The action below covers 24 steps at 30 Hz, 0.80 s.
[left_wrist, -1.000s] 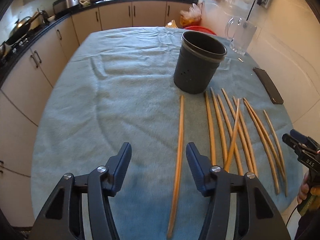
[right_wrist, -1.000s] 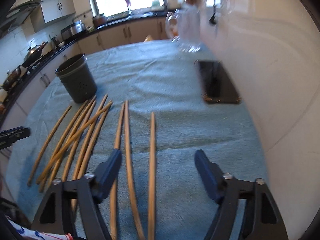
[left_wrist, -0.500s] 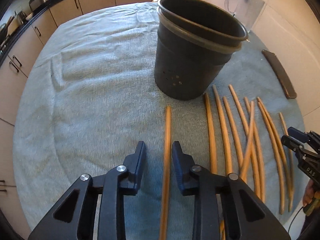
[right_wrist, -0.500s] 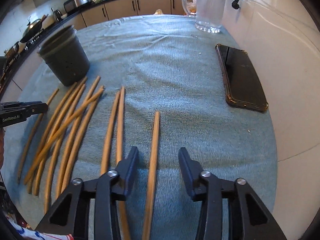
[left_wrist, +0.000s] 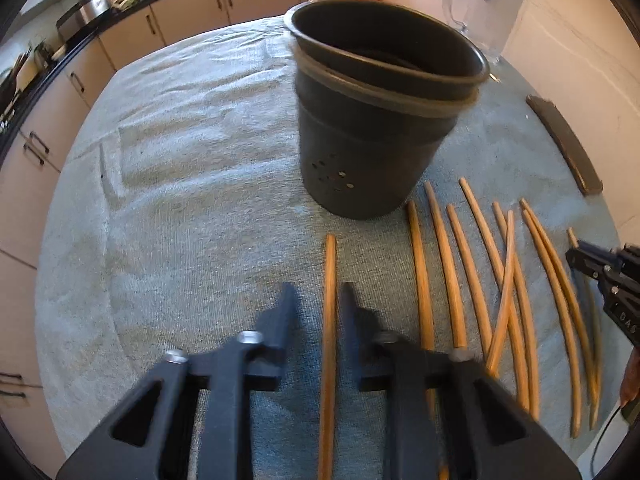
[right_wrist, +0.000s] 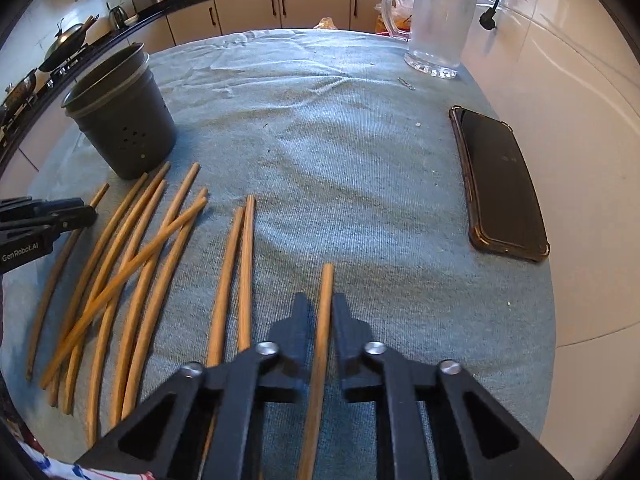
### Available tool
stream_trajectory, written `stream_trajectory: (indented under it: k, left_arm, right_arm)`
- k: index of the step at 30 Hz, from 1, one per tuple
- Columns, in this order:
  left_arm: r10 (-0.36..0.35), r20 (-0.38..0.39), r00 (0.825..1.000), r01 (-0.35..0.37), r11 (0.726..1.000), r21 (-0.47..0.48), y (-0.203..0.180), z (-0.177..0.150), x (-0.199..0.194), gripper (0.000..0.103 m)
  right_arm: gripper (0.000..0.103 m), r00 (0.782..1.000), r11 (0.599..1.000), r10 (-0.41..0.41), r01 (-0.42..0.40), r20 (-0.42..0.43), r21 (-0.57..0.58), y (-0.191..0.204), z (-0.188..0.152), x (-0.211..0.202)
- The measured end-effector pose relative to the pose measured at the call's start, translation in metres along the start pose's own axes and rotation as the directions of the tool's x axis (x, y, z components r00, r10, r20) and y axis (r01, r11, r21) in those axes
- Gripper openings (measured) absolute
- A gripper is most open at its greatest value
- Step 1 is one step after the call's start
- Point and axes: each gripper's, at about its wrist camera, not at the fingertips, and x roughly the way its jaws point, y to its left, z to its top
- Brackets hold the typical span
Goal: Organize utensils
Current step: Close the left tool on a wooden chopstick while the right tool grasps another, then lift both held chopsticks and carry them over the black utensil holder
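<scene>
Several wooden chopsticks [left_wrist: 452,276] lie in a loose row on a grey-blue towel in front of a dark grey utensil cup [left_wrist: 380,112]. My left gripper [left_wrist: 318,304] straddles the leftmost chopstick [left_wrist: 329,320], its jaws narrowed but with a gap each side of the stick. My right gripper [right_wrist: 320,312] is shut on the rightmost chopstick [right_wrist: 323,320], its pads against it. The cup [right_wrist: 120,116] stands at the far left in the right wrist view, with the other chopsticks [right_wrist: 136,256] between.
A black phone [right_wrist: 500,184] lies on the towel at the right by the white wall. A clear glass jug [right_wrist: 436,28] stands at the far right corner. The towel's edge [left_wrist: 60,280] drops off on the left. Kitchen cabinets line the back.
Both grippers have come down and forward over their chopsticks and closed their jaws from wide open. The right jaws now touch the stick; the left jaws are still a little apart.
</scene>
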Motion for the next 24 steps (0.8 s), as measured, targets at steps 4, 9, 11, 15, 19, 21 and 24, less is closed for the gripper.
stream_trajectory:
  k: [4, 9, 11, 15, 19, 21, 24]
  left_arm:
    - [-0.014, 0.042, 0.999, 0.017, 0.998, -0.063, 0.010, -0.007, -0.015, 0.006]
    - [-0.061, 0.126, 0.990, 0.074, 0.992, -0.102, 0.022, -0.019, -0.053, 0.006]
    - [-0.079, 0.166, 0.983, 0.098, 0.989, -0.107, 0.024, -0.028, -0.074, 0.006]
    - [-0.106, 0.242, 0.964, 0.135, 0.985, -0.107, 0.028, -0.049, -0.113, 0.006]
    - [-0.126, 0.317, 0.940, 0.165, 0.981, -0.100, 0.028, -0.072, -0.152, 0.006]
    - [-0.135, 0.350, 0.927, 0.178, 0.979, -0.095, 0.029, -0.082, -0.166, 0.006]
    - [-0.144, 0.401, 0.905, 0.193, 0.977, -0.086, 0.029, -0.101, -0.190, 0.006]
  right_arm:
    - [0.006, 0.999, 0.999, 0.038, -0.038, 0.021, 0.021, -0.001, 0.000, -0.006]
    - [0.006, 0.993, 0.996, 0.065, -0.070, 0.097, 0.051, -0.003, -0.005, -0.038]
    - [0.006, 0.988, 0.995, 0.077, -0.086, 0.137, 0.057, -0.003, -0.011, -0.055]
    - [0.006, 0.975, 0.994, 0.081, -0.095, 0.206, 0.060, 0.000, -0.025, -0.086]
    - [0.006, 0.956, 0.992, 0.091, -0.110, 0.277, 0.055, 0.002, -0.038, -0.120]
    - [0.006, 0.943, 0.991, 0.103, -0.126, 0.316, 0.051, 0.005, -0.047, -0.139]
    - [0.006, 0.920, 0.986, 0.133, -0.159, 0.369, 0.042, 0.011, -0.061, -0.165]
